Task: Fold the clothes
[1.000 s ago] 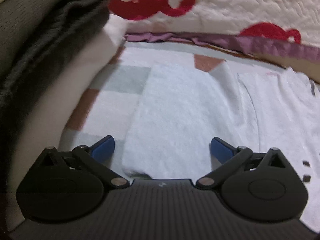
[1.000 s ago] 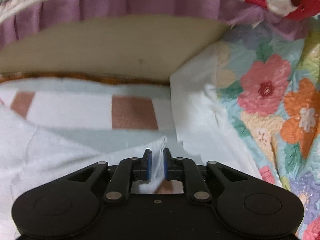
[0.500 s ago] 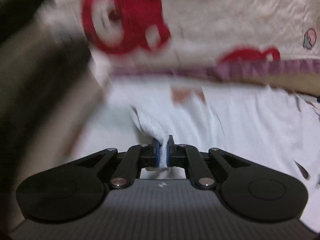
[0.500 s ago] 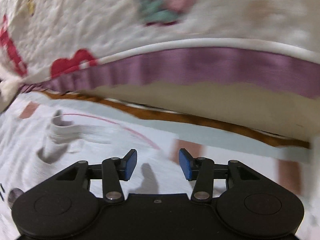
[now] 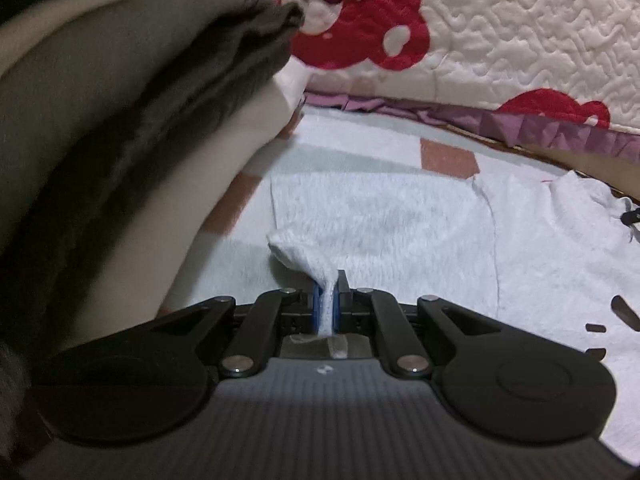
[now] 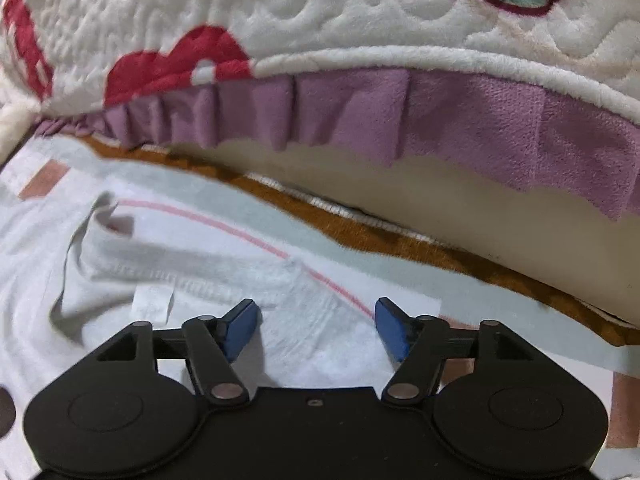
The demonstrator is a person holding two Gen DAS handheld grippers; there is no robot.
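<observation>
A white fleecy garment (image 5: 400,224) lies spread on a checked blanket. My left gripper (image 5: 329,300) is shut on the end of its sleeve (image 5: 304,256), which rises in a pinched fold from the blanket. In the right wrist view the same garment's neckline (image 6: 188,268) with a small label (image 6: 152,300) lies just ahead. My right gripper (image 6: 316,328) is open and empty, low over the white cloth near the collar.
A checked pale green, white and brown blanket (image 5: 360,152) lies under the garment. A quilted cream cover with red bears and a purple frill (image 6: 400,120) hangs along the far side. A folded dark grey blanket on a beige cushion (image 5: 120,128) stands at left.
My left gripper went from open over the sleeve to shut on it and lifted its end. My right gripper let go of the cloth, opened and swung left to the collar.
</observation>
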